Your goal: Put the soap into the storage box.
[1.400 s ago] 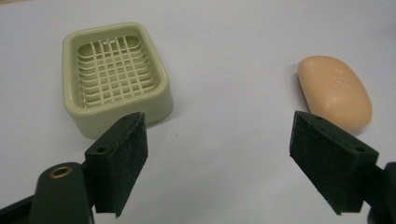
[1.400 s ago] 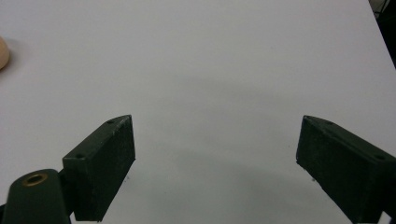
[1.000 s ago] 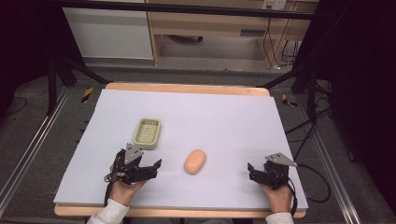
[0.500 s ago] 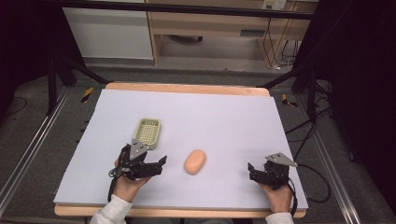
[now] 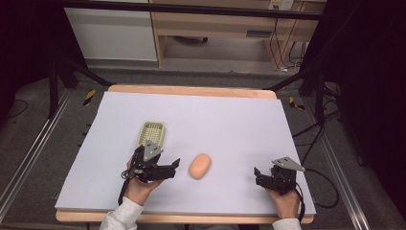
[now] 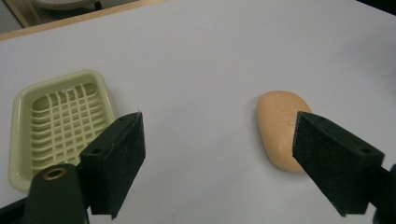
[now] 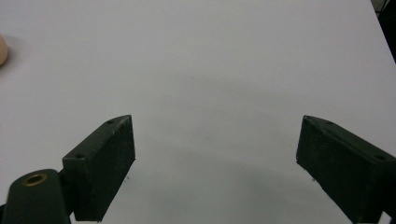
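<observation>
A peach-coloured oval soap bar (image 5: pixel 200 166) lies on the white table sheet (image 5: pixel 230 120), near its front middle. A pale yellow-green soap dish (image 5: pixel 152 133) with a grid floor sits empty to the left and farther back. My left gripper (image 5: pixel 168 168) is open just left of the soap, with its jaws pointing right. In the left gripper view, the soap bar (image 6: pixel 279 126) shows partly behind the right jaw and the dish (image 6: pixel 60 119) behind the left jaw, with the gripper (image 6: pixel 218 140) wide apart over bare sheet. My right gripper (image 5: pixel 258 176) stands open and empty near the front right.
The white sheet covers a wooden table with a front edge (image 5: pixel 191 218) close to both hands. Metal frame legs and cables stand on the floor around the table. In the right gripper view, a sliver of the soap (image 7: pixel 2 50) shows at the far left.
My left gripper has moved right and slightly forward, closing on the soap bar and passing the dish's near end. The right gripper has stayed put.
</observation>
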Demonstrator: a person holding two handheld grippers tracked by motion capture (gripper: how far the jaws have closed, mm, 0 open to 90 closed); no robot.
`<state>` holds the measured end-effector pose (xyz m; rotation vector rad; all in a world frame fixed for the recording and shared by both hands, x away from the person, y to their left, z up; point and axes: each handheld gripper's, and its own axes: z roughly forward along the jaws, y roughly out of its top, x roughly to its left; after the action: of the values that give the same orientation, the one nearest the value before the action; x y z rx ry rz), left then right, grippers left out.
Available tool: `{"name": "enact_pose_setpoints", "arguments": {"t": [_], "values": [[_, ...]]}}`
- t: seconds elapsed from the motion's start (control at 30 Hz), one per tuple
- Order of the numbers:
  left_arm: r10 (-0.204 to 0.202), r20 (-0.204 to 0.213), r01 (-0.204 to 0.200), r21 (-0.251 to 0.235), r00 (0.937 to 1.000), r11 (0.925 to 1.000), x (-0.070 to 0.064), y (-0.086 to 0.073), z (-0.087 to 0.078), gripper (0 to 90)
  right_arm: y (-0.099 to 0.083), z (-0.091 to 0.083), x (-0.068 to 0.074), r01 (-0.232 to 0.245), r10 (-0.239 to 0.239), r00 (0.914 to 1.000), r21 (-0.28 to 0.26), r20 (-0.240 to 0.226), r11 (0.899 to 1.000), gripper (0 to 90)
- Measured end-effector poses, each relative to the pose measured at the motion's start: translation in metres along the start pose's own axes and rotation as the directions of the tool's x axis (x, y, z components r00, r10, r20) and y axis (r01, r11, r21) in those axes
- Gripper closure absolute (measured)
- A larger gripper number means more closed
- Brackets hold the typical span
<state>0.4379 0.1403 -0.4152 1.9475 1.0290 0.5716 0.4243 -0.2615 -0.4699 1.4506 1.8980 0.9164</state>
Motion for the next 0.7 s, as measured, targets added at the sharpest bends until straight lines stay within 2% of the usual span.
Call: {"name": "enact_pose_setpoints", "arguments": {"t": [0.2,0.37,0.7], "values": [[0.008,0.019,-0.008,0.002,0.9998,1.0,-0.008,0.006,0.006,16.2,0.0,0.0,-0.001,-0.001,0.001,1.0,-0.003,-0.003,1.0,11.8],[0.035,0.031,-0.036,0.021,0.9989,0.9991,-0.017,0.011,0.012,16.0,0.0,0.0,-0.001,-0.003,0.003,1.0,-0.001,0.0,1.0,11.7],[0.048,0.051,-0.051,0.046,0.9975,0.9977,-0.027,0.015,0.023,15.0,0.0,-0.001,-0.001,-0.01,0.01,0.9999,0.004,-0.004,1.0,11.6]]}}
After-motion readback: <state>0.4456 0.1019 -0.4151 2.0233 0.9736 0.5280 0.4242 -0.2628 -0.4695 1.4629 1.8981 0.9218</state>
